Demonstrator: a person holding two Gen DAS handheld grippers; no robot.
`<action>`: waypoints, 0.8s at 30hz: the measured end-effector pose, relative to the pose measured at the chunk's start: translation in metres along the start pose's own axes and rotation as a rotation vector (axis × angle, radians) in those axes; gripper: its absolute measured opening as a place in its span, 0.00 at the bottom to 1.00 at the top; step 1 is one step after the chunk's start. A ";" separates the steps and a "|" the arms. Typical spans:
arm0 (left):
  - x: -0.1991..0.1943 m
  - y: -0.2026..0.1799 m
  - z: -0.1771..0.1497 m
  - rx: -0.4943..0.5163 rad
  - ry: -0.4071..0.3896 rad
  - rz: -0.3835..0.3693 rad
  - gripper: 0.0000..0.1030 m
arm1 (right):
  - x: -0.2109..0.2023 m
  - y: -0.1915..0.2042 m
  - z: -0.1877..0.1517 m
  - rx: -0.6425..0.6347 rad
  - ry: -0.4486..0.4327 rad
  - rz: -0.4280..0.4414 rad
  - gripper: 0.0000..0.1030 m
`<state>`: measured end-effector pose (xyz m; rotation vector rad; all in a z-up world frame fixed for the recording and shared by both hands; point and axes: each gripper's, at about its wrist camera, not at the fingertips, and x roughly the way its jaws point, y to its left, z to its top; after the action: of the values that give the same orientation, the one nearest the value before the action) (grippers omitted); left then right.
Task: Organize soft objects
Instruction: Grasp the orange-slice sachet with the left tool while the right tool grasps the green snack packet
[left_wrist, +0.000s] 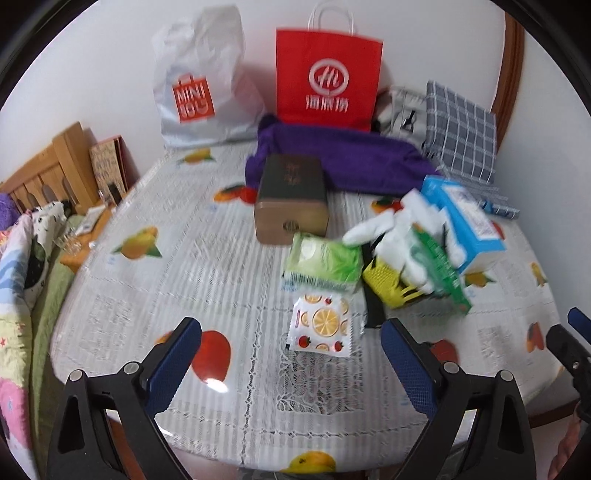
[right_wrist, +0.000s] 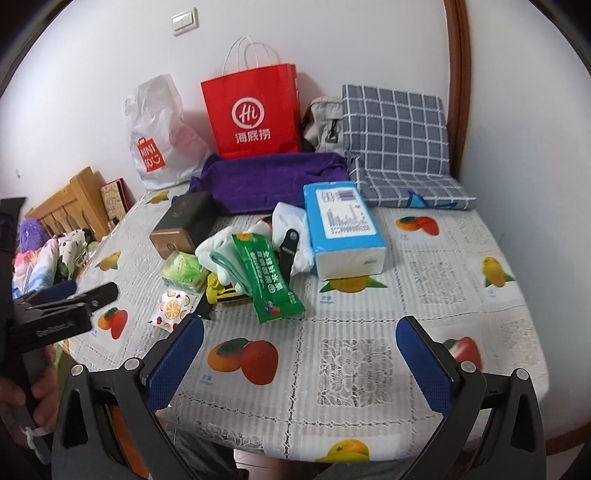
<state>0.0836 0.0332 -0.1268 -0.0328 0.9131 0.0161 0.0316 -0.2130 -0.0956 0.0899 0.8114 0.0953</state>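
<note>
A pile lies mid-table: white socks, a green snack packet, a blue tissue pack, a green wipes pack, a fruit-print sachet and a yellow item. A purple towel and a grey checked cushion lie behind. My left gripper is open and empty near the table's front edge, just before the fruit-print sachet. My right gripper is open and empty, short of the pile.
A red paper bag, a white plastic bag and a grey pouch stand against the back wall. A brown box sits left of the pile. A bed with bedding lies left of the table.
</note>
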 end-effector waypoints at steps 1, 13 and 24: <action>0.009 0.000 -0.002 0.003 0.010 -0.001 0.95 | 0.007 -0.001 -0.001 0.001 0.012 0.007 1.00; 0.083 -0.006 -0.008 0.056 0.118 -0.039 0.94 | 0.075 -0.020 -0.013 0.050 0.092 0.014 1.00; 0.097 -0.020 -0.008 0.133 0.081 -0.034 0.81 | 0.101 -0.014 -0.004 0.009 0.092 0.048 1.00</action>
<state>0.1374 0.0126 -0.2080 0.0752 0.9926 -0.0778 0.0982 -0.2143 -0.1726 0.1146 0.9017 0.1420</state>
